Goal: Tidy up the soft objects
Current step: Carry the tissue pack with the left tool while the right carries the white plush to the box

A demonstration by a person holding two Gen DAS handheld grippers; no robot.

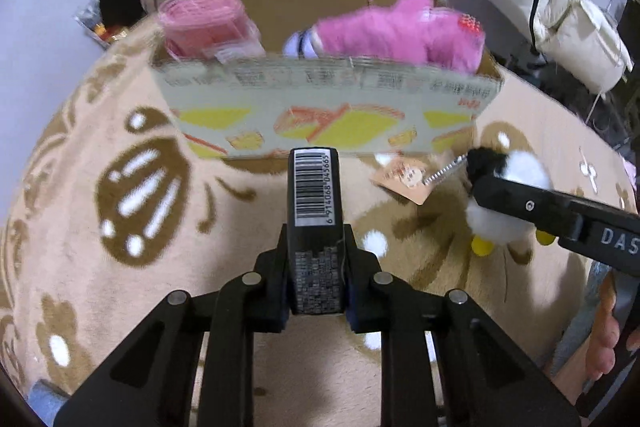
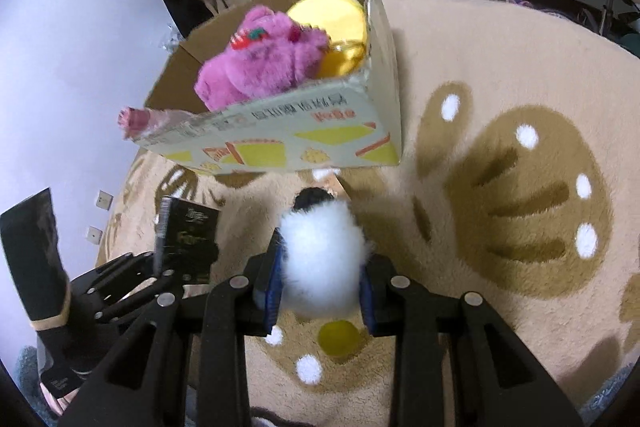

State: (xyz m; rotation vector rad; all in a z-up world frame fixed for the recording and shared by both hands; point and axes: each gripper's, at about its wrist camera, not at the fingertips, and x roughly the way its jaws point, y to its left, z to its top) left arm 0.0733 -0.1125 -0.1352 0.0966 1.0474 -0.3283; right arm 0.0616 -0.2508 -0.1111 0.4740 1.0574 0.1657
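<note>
my left tongs (image 1: pixel 316 291) are closed tight on one black box (image 1: pixel 315 211); its barcode reads 6 914068 045665. my right tongs (image 2: pixel 320 291) squeeze one white and black plush toy (image 2: pixel 322 255) with yellow feet, held above the rug (image 2: pixel 500 67), just before the cardboard box (image 2: pixel 320 131). one paper tag (image 1: pixel 404 179) hangs from the toy. in the cardboard box i count one pink plush (image 2: pixel 260 67), one yellow plush (image 2: pixel 332 19) and one pink roll (image 1: pixel 204 23). the print on the carton is too blurred to read.
</note>
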